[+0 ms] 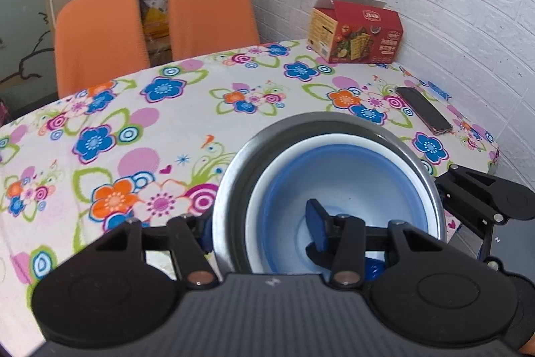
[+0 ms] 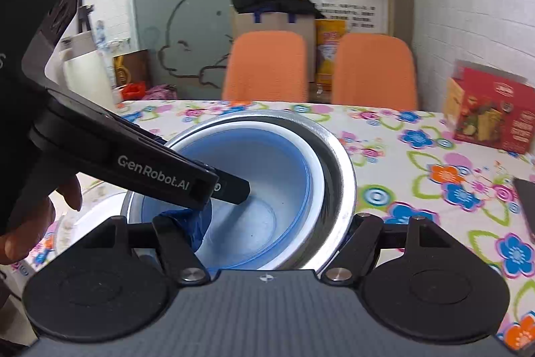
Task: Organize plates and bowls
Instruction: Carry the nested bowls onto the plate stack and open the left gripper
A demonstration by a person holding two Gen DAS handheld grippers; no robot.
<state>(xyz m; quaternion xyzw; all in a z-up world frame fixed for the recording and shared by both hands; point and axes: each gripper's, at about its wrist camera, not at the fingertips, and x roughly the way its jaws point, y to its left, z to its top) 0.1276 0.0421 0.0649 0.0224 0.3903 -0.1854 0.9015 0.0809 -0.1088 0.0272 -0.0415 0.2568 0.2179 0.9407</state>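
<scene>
Three bowls sit nested on the flowered tablecloth: a steel bowl outermost, a white bowl in it, a blue bowl innermost. My left gripper straddles the stack's left wall, one pad inside the blue bowl and one outside the steel rim, clamped on it. My right gripper straddles the near right wall of the same stack the same way. The left gripper's inner finger reaches down into the blue bowl. Whether the stack rests on the table or hangs just above it is unclear.
A red cracker box stands at the far right by the white brick wall. A black phone lies near the table's right edge. Two orange chairs stand behind the table. A hand holds the left gripper; a pale dish shows under it.
</scene>
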